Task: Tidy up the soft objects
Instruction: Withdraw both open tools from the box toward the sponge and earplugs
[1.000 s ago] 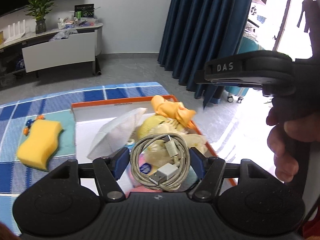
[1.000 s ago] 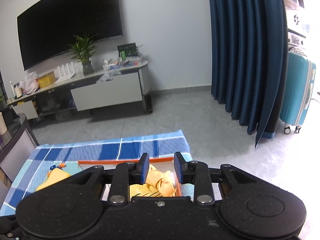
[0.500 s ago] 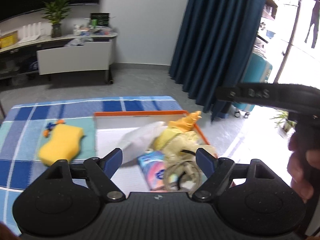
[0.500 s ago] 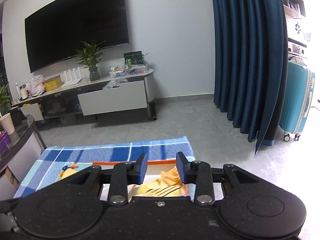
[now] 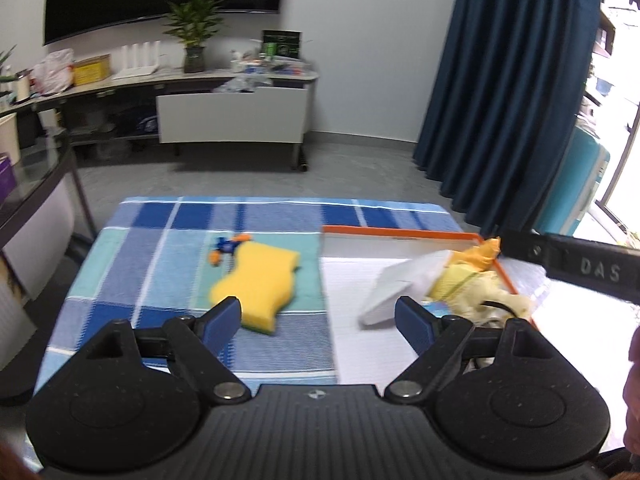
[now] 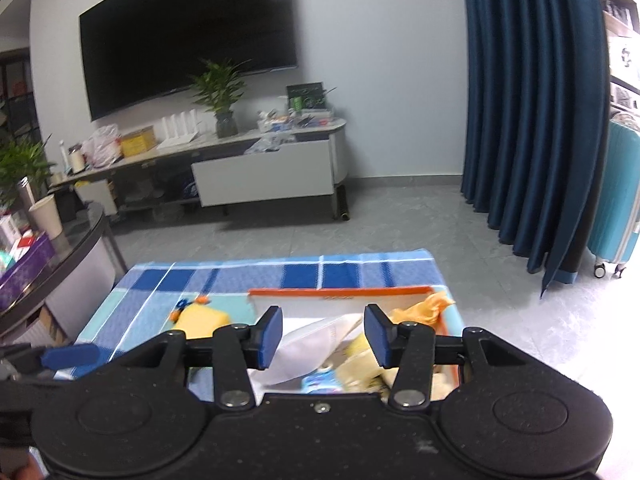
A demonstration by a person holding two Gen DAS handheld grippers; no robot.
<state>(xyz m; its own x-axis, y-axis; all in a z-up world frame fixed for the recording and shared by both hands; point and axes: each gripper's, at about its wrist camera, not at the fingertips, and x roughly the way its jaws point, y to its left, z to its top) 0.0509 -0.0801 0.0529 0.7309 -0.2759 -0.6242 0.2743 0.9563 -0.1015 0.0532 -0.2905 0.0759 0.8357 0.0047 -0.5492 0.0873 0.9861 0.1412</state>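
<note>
- The left claw stands wide; its jaws have just been opening and nothing is between them.
- The right claw is part open and empty, its jaws likewise just opening.
- The yellow sponge lies on the checked cloth, just ahead of the left claw's left finger, outside the orange-rimmed box.
- Likely next: centre the left claw over the sponge's narrow waist, squeeze gently, then carry it to the box, whose pile sits ahead to the right.
</note>
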